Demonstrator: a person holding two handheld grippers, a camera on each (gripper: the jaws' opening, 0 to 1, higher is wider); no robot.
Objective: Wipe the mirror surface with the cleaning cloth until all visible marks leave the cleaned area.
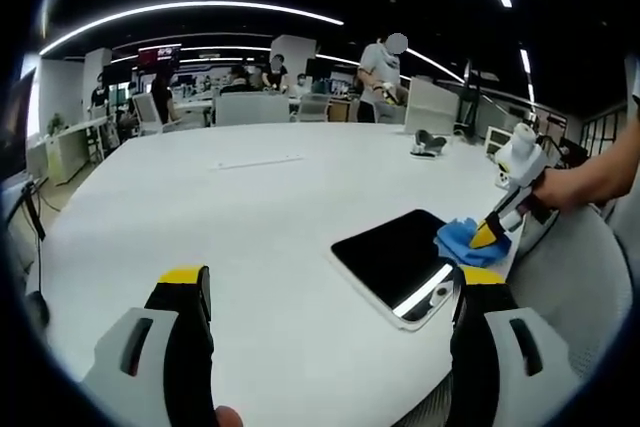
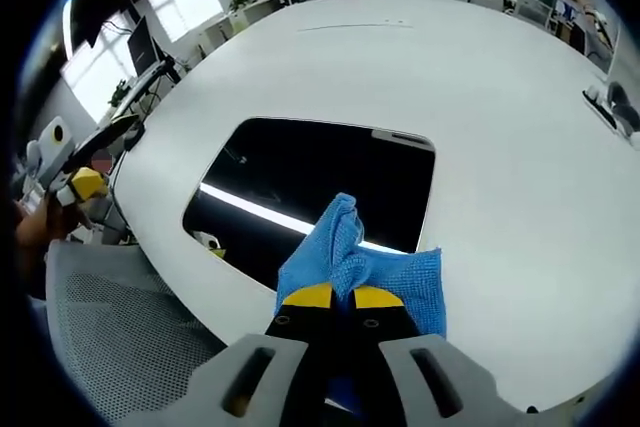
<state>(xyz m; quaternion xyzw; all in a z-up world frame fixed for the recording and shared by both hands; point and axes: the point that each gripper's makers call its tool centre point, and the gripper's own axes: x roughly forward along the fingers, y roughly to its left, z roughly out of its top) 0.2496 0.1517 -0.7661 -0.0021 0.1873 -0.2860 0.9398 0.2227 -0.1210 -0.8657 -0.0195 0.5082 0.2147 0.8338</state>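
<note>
On the large white round table (image 1: 250,247), a flat rectangular mirror with a dark reflecting face and rounded corners (image 2: 320,197) is lying near the table's edge, sitting at about four o'clock in the left gripper view and filling the centre of the right gripper view. A ceiling light is reflecting across it as a bright stripe; I cannot tell from these pictures whether any marks are on the glass.

The right gripper (image 2: 342,295) is pinching a soft blue microfibre cleaning cloth (image 2: 375,267) between its yellow-tipped jaws, which are standing closed on a bunched fold of it, at six o'clock in its own view. The cloth is resting on the mirror's near edge, partly on the glass and partly on the table.

The left gripper (image 1: 330,292) is hovering over bare table with its jaws standing wide apart and holding nothing, the mirror just beyond its right jaw.

The cloth is looking light and limp, so it is likely to bunch and drag unless it is gripped by a thick fold and pressed flat. The mirror is looking thin, smooth and fragile, and likely to slide; steadying it at a bare edge, not on the glass, seems wise.

A grey mesh chair (image 2: 110,327) is standing below the table edge.
</note>
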